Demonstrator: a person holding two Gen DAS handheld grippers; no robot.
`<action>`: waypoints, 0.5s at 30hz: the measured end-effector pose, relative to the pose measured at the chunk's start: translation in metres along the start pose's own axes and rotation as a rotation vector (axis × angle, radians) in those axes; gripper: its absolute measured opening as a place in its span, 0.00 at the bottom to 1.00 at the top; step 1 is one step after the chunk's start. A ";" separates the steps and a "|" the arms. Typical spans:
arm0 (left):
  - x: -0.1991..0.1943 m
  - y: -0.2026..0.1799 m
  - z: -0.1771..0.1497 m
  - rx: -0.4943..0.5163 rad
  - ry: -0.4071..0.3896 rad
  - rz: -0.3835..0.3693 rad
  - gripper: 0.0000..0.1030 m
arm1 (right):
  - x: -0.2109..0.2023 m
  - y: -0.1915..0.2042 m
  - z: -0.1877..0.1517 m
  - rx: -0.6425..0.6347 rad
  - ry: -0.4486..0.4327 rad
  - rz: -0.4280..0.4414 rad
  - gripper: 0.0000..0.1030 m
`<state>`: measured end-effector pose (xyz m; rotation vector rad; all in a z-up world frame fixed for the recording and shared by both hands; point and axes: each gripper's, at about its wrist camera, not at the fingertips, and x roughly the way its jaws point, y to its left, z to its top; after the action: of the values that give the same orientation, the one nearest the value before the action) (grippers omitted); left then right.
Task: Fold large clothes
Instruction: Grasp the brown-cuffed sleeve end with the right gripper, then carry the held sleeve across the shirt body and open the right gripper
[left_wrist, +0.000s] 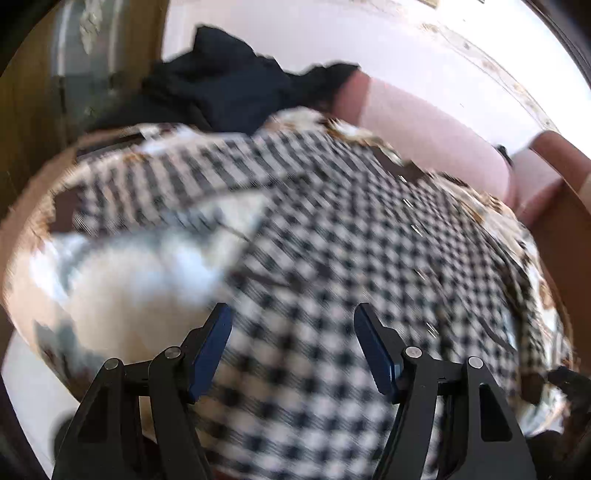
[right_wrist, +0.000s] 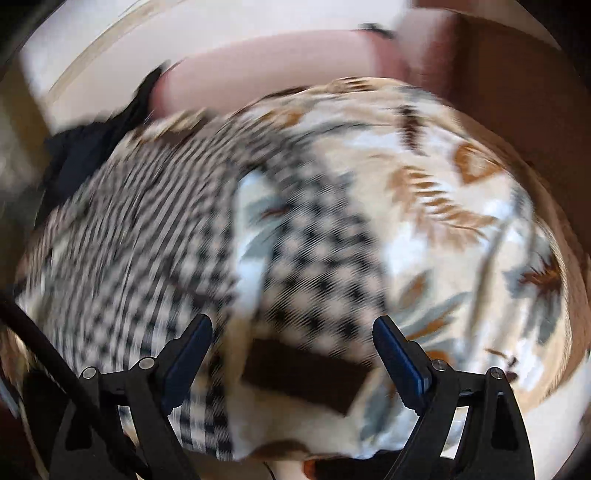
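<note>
A black-and-white checked garment (left_wrist: 332, 229) lies spread across a bed covered by a cream leaf-print bedspread (right_wrist: 443, 192), and both pictures are smeared with motion blur, so fine detail is hard to make out. The garment fills most of the left wrist view and sits toward the left half of the right wrist view, with the bedspread bare on its right side. One part of it seems to lie turned over the rest, leaving a wedge of bedspread showing between two checked panels, which I take to be a fold partly made. Dark brown patches at the cloth's edges, one just ahead of the right tongs (right_wrist: 291, 325), look like trim or pocket flaps; I cannot tell which.

The left tongs (left_wrist: 291, 314) stand released over the checked cloth, nothing pinched between the blue pads. The right tongs are likewise spread wide and empty, angled down above the garment's near edge. With both sets free, my guess is that the person is between grips, looking for the next edge to take up.

At the far left a heap of dark navy clothing (left_wrist: 229, 81) waits, likely laundry to be folded. Beyond the bed runs a long pink bolster (left_wrist: 424, 122).
</note>
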<state>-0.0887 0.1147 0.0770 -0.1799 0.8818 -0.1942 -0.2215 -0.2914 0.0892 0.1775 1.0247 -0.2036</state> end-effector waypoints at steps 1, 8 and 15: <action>0.002 -0.005 -0.006 -0.003 0.018 -0.015 0.66 | 0.007 0.013 -0.004 -0.080 0.016 -0.041 0.89; -0.001 -0.039 -0.035 0.068 0.056 -0.041 0.66 | 0.041 0.022 -0.012 -0.239 0.121 -0.180 0.13; -0.014 -0.043 -0.036 0.073 0.049 -0.050 0.66 | -0.027 -0.080 0.040 0.118 -0.115 -0.168 0.05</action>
<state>-0.1297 0.0736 0.0747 -0.1295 0.9179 -0.2781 -0.2217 -0.3759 0.1287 0.1847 0.9135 -0.4227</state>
